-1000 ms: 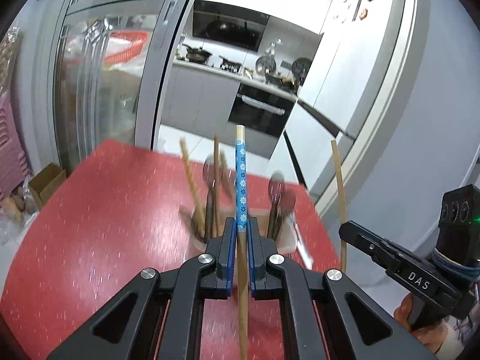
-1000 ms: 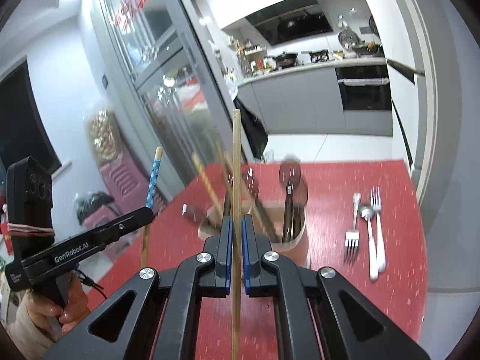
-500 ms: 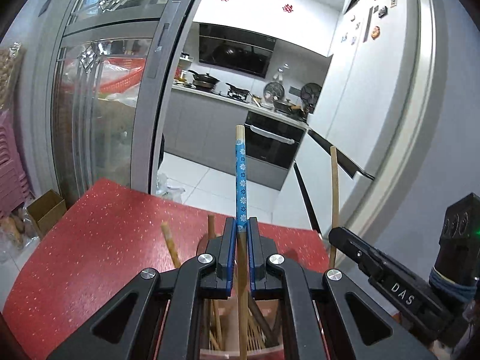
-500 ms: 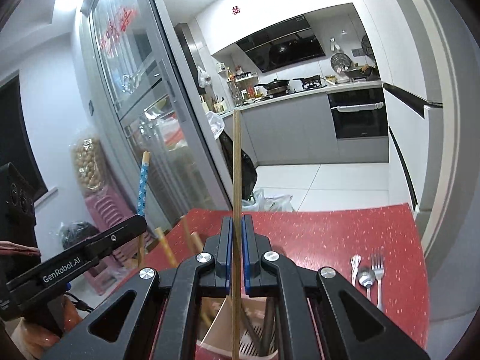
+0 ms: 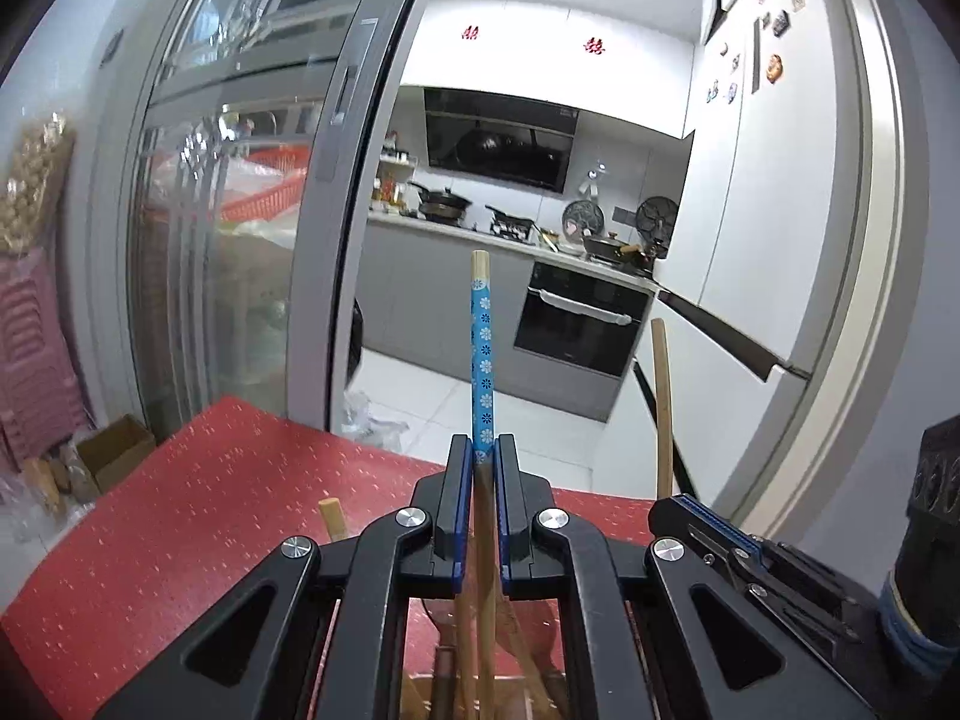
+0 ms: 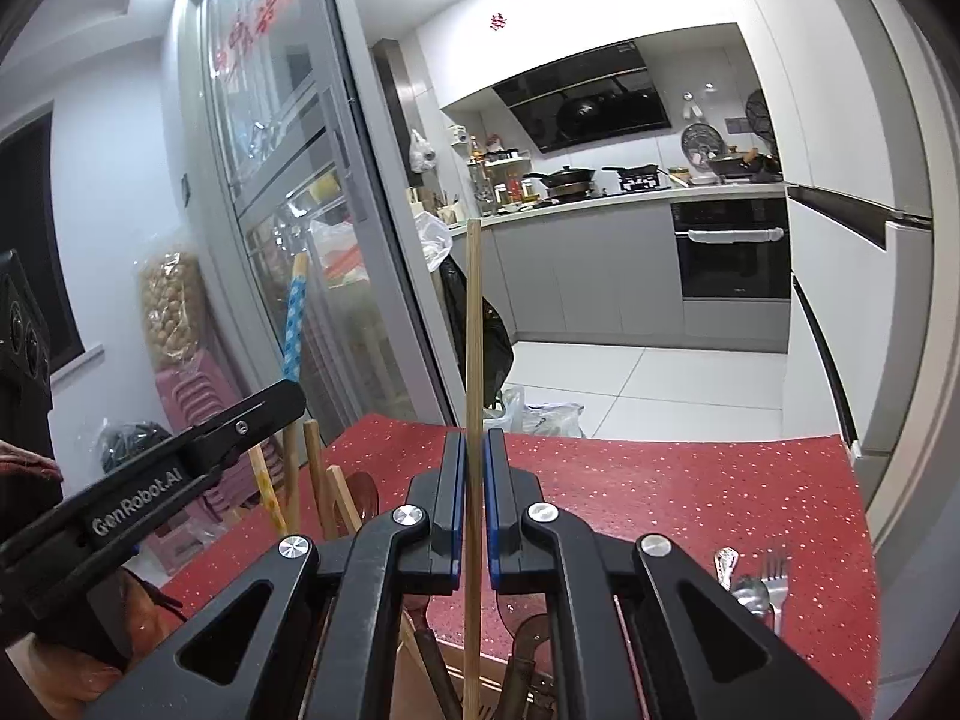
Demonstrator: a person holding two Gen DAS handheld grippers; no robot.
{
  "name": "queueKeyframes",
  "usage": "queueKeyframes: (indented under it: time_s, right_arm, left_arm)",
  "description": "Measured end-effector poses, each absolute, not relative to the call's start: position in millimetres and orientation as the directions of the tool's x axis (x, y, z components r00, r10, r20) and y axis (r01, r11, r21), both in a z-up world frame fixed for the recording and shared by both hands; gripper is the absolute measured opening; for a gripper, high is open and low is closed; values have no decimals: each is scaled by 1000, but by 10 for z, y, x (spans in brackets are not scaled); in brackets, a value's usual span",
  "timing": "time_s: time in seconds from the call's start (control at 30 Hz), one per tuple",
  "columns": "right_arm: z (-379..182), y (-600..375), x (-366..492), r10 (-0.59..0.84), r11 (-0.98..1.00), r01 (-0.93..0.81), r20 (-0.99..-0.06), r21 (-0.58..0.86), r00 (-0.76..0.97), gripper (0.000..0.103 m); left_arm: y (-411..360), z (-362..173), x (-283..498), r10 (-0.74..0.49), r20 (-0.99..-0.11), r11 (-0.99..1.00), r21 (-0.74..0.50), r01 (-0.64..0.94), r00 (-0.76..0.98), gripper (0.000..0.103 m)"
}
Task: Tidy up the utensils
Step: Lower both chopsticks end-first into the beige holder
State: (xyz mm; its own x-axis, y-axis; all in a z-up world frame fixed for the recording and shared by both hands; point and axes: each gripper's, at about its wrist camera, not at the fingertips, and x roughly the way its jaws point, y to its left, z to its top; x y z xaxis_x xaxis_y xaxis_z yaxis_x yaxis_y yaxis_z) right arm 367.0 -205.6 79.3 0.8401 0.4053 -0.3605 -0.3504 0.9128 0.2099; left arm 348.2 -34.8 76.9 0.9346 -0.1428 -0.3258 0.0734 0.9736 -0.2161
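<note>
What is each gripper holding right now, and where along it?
Left gripper: blue-flowered chopstick, clamped just below its patterned upper part. Right gripper: plain wooden chopstick, clamped around mid-length.

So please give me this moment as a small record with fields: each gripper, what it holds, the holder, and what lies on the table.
left gripper: shut on blue chopstick, upright
right gripper: shut on plain chopstick, upright
holder: below both grippers, with wooden utensils inside
chopstick tips: reach down toward the holder; release not yet done
table: red; fork and spoon lie at its right side
</note>
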Motion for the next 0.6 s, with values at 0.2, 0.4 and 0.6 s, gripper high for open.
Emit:
queueKeyframes:
  time_s: [0.2,0.4,0.6]
  right_arm:
    - [710,-2035,3639,413,910,-371,-320,186,853,6]
    - [586,-2013,3546,413,911,-387,-307,145,857,6]
    - [483,-2077,3436,412,911,-382,-324,154,851,6]
  left_arm:
    - [-354,622,3459,-128,-327,974,-219,57,936,32]
    - [-429,490,3351,-114,-335,982,-179,56,935,32]
    - [-454,337,3246,-110,-360,986,-155,57,926,32]
